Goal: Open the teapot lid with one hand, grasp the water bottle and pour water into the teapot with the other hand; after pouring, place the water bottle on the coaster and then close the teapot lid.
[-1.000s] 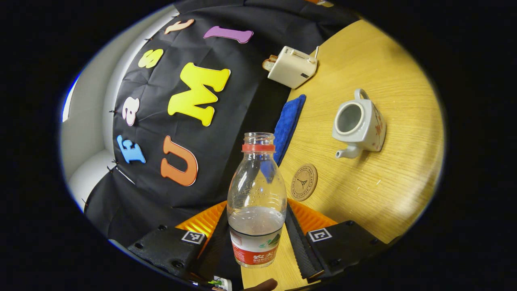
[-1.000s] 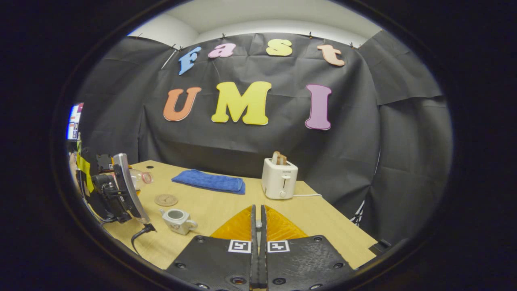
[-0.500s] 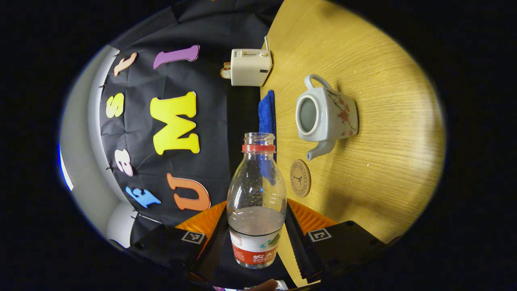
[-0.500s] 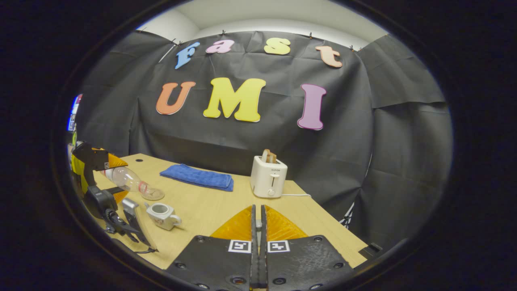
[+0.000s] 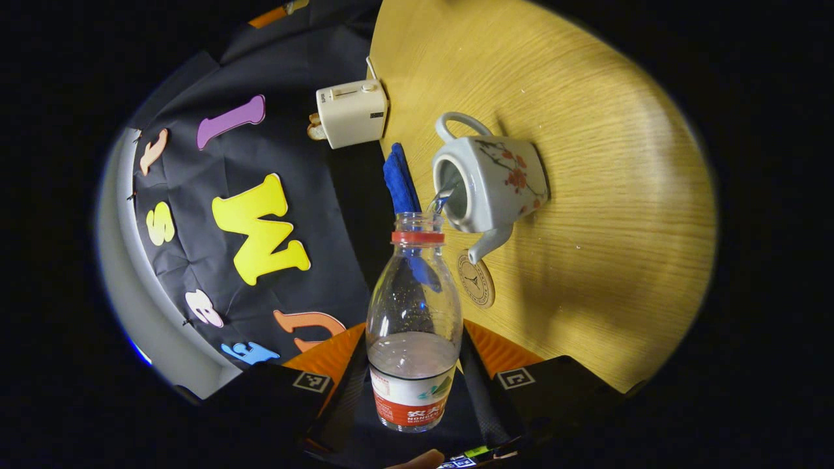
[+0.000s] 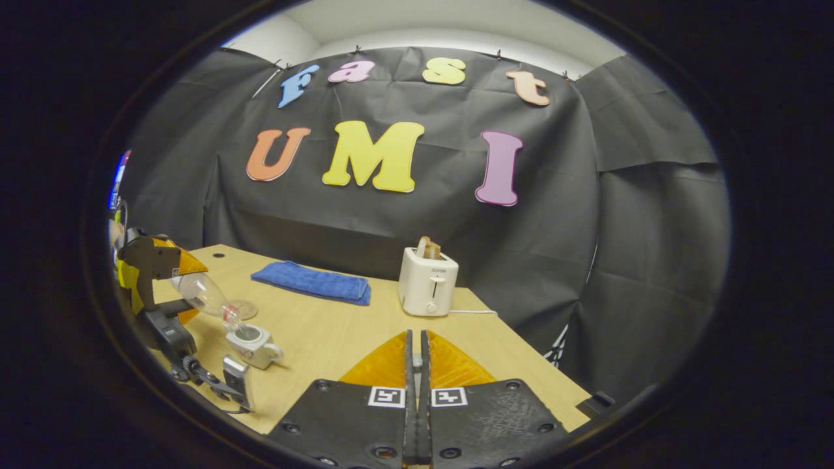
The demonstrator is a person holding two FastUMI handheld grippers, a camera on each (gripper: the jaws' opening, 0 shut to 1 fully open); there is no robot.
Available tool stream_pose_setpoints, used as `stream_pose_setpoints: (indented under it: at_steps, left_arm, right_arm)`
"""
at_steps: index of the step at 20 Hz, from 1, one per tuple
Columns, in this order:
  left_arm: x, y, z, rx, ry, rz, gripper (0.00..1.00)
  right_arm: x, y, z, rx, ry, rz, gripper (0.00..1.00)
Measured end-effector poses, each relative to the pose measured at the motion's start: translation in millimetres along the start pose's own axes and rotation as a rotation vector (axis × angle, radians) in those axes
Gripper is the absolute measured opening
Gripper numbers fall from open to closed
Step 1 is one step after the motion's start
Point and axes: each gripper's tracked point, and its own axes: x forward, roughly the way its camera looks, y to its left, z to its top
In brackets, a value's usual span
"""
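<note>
a: which step is this?
b: the pour, i'd judge; the left gripper (image 5: pixel 415 391) grasps the water bottle (image 5: pixel 414 326), tipped with its mouth at the open teapot (image 5: pixel 488 182), a thin stream entering.
a: and the right gripper (image 6: pixel 415 397)?
b: clenched, fingers together; whether the lid sits between them i cannot tell.
a: next?
b: level the bottle, then set it on the coaster (image 5: pixel 475 280) just beside the spout on the surface (image 5: pixel 619 195).

Overhead light is hitting the counter (image 5: pixel 586 195) bright w/ mild glare; teapot (image 5: pixel 495 182) is casting a soft shadow; fisheye is bending edges; pics sharp.
</note>
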Motion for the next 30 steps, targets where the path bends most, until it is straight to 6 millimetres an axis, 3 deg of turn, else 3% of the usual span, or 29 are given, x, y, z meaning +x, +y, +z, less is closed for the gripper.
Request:
stream_pose_setpoints:
  at_steps: [18,30]
  left_arm:
    - [-10.0,34.9,15.6,0.283,0.047,0.040,0.77]
    - [-14.4,39.0,26.2,0.341,0.044,0.038,0.77]
  right_arm:
    - [-1.2,-7.5,1.5,-0.005,-0.002,-0.007,0.00]
    - [0.6,-2.5,-0.5,-0.040,0.001,0.004,0.00]
